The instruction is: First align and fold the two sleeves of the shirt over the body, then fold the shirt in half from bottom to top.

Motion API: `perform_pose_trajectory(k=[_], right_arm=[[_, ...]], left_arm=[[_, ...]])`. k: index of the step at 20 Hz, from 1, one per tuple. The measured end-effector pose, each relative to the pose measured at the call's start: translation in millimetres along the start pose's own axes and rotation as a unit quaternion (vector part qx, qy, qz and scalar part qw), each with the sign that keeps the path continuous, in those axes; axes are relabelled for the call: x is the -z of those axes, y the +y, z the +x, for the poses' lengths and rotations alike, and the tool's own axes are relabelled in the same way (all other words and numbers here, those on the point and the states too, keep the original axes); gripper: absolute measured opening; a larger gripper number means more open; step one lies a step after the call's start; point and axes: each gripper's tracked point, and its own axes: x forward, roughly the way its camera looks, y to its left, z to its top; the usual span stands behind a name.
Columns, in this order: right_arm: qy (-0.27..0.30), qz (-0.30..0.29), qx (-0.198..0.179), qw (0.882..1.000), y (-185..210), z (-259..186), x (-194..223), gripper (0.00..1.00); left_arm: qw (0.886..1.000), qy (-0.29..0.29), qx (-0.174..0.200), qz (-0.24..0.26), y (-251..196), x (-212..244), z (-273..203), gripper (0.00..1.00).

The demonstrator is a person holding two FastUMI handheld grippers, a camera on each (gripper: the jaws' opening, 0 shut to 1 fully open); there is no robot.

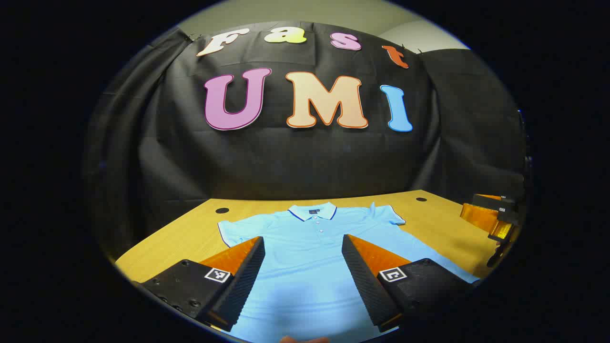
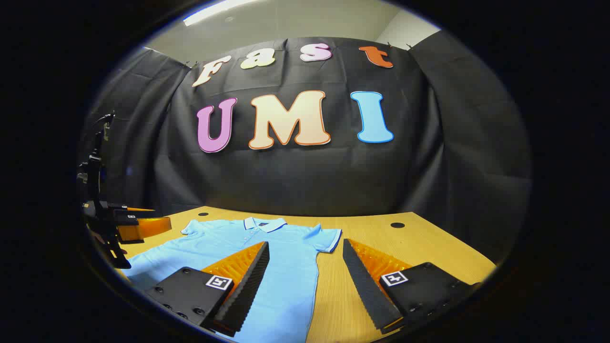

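So here's where I'm at: the light blue polo shirt (image 1: 310, 247) lies flat on the wooden table (image 1: 190, 233), face up, collar (image 1: 312, 212) pointing toward the black cloth wall. Both short sleeves are spread out to the sides of the body, nothing folded over it.

My left gripper (image 1: 302, 247) hovers over the lower middle of the shirt, fingers spread wide with nothing between them, just blue fabric showing in the gap. Can't tell if the tips touch the cloth.

My right gripper (image 2: 305, 252) is also wide apart and holding nothing. From the right gripper view it sits at the shirt's side edge, one finger over the fabric and the other over bare table beside the shirt, with the near sleeve (image 2: 329, 238) just ahead of the gap.

There are also two small dark round holes (image 2: 397, 225) in the tabletop, back past the shirt's shoulders.
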Motion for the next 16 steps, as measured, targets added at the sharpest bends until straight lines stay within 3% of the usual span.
perform_pose_trajectory(k=[7, 16], right_arm=[[0.028, 0.005, -0.003, 1.0, -1.2, 4.8, 12.3, 0.97], [0.087, -0.031, -0.034, 0.995, 17.8, 22.9, 29.1, 0.97]], left_arm=[[1.0, 0.013, -0.012, -0.007, 8.5, 9.8, -0.3, 0.97], [0.999, 0.021, -0.029, -0.014, 25.1, 18.8, -6.1, 0.97]])
